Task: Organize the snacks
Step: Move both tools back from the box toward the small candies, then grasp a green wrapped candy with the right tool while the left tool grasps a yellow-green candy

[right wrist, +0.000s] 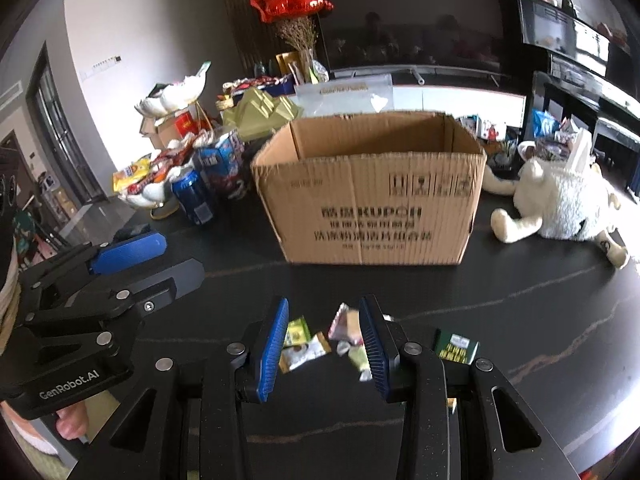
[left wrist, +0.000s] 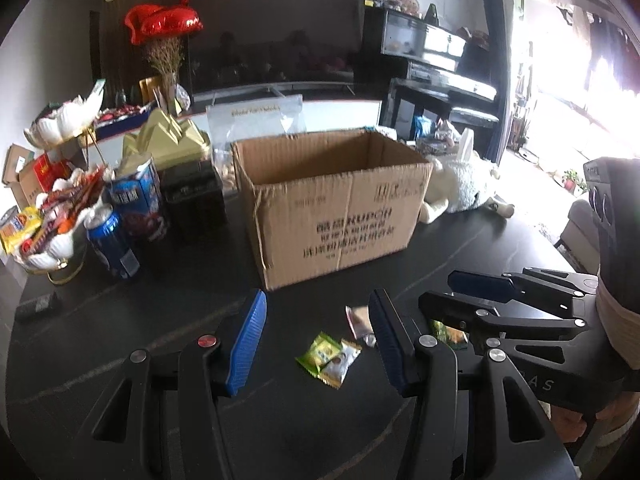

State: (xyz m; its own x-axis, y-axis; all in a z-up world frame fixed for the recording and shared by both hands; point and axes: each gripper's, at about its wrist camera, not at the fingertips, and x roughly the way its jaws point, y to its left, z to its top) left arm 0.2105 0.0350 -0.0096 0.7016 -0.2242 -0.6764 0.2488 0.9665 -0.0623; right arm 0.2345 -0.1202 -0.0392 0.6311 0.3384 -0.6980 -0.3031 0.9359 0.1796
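Both my claws hang empty over the near snack packets (left wrist: 330, 356) — left gripper (left wrist: 318, 344) part-open, right gripper (right wrist: 324, 344) narrower — straddling them for pickup, open cardboard box (left wrist: 332, 216) just beyond as the likely drop.

One cardboard box (right wrist: 368, 188), one blue can (right wrist: 194, 196), one plush toy (right wrist: 560, 204).

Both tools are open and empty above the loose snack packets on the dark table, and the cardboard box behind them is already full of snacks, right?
Not quite. The cardboard box looks empty: the right wrist view shows only bare inner walls. The rest holds: the left tool and right tool are open and empty above the snack packets on the dark table.
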